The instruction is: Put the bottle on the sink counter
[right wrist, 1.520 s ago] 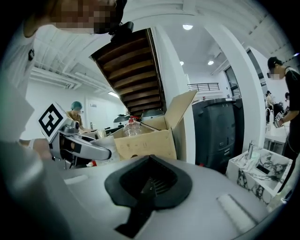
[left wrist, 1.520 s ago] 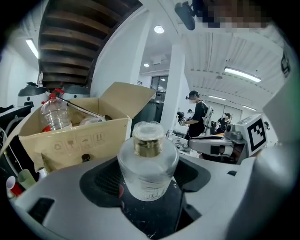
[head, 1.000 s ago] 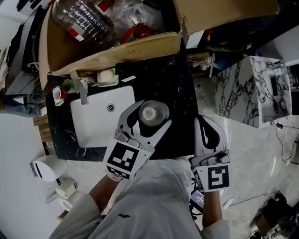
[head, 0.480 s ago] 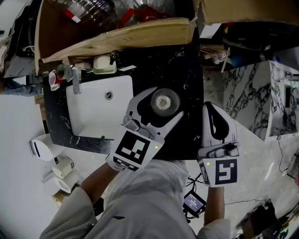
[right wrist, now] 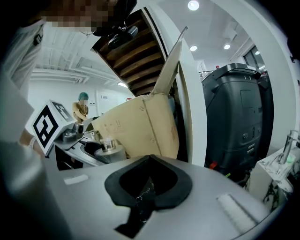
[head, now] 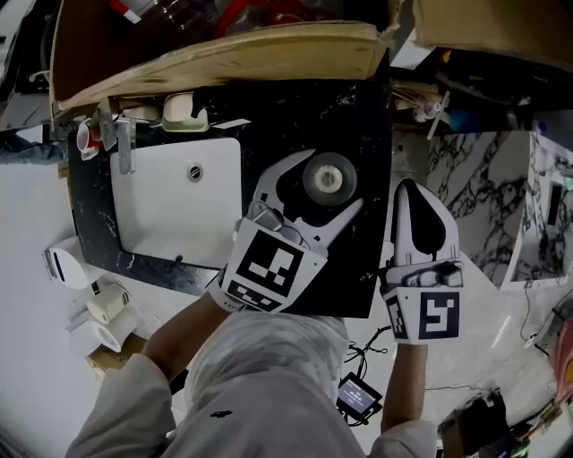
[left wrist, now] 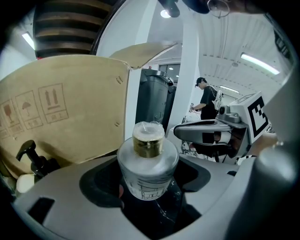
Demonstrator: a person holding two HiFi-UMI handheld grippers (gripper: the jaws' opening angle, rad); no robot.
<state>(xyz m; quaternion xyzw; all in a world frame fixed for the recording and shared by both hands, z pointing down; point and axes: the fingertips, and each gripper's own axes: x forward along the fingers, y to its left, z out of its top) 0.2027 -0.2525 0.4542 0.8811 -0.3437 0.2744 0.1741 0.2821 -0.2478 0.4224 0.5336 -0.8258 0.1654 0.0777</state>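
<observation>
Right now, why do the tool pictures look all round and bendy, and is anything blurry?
Left gripper view: a wide lens bends the pillar and darkens the corners; the bottle in the left tool looks sharp. Right gripper view: same rounding, a ceiling light glares white. Head view: flatter; black counter dim, white sink bright.

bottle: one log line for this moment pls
left claw: shut on bottle | bottle: upright, over counter, right of sink | right claw: shut, empty, beside counter edge

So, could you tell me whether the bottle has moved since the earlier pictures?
Yes: the bottle, held in the left tool, has shifted right, farther from the sink basin.
</observation>
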